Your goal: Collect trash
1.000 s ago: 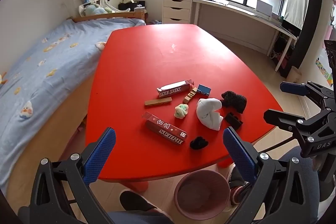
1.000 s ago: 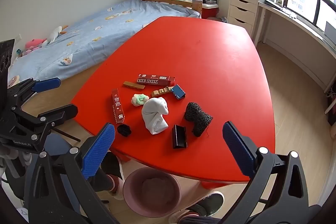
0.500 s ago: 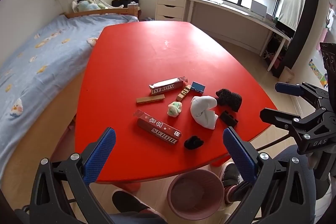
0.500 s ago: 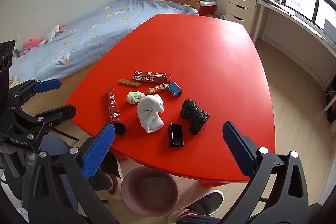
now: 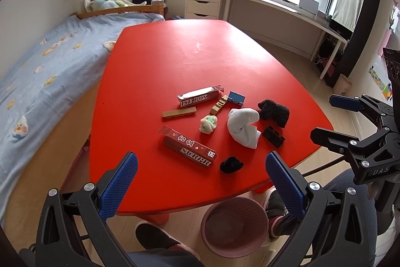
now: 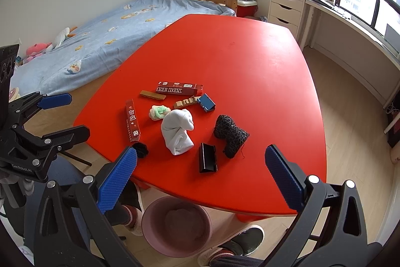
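Note:
Litter lies near the front of the red table (image 5: 175,54): two red cartons (image 5: 188,146) (image 5: 198,98), a tan strip (image 5: 178,113), a green-white wad (image 5: 208,123), a white sock (image 5: 243,126), a black mesh sock (image 5: 273,111), a black clip (image 5: 273,136), a small black wad (image 5: 231,164) and a blue clip (image 5: 236,98). A pink bin (image 5: 235,227) stands on the floor under the table's front edge. My left gripper (image 5: 200,187) is open and empty, above the front edge. My right gripper (image 6: 200,179) is open and empty, above the front edge too.
A bed with a blue cover (image 5: 37,71) runs along the table's left side. White drawers (image 5: 203,0) and a long desk (image 5: 287,14) stand under the windows. The person's shoes (image 6: 237,239) are beside the bin.
Both grippers have drifted slightly: the litter sits a bit further left in the left wrist view and lower-left in the right wrist view. Both stay open. Nothing on the table moved.

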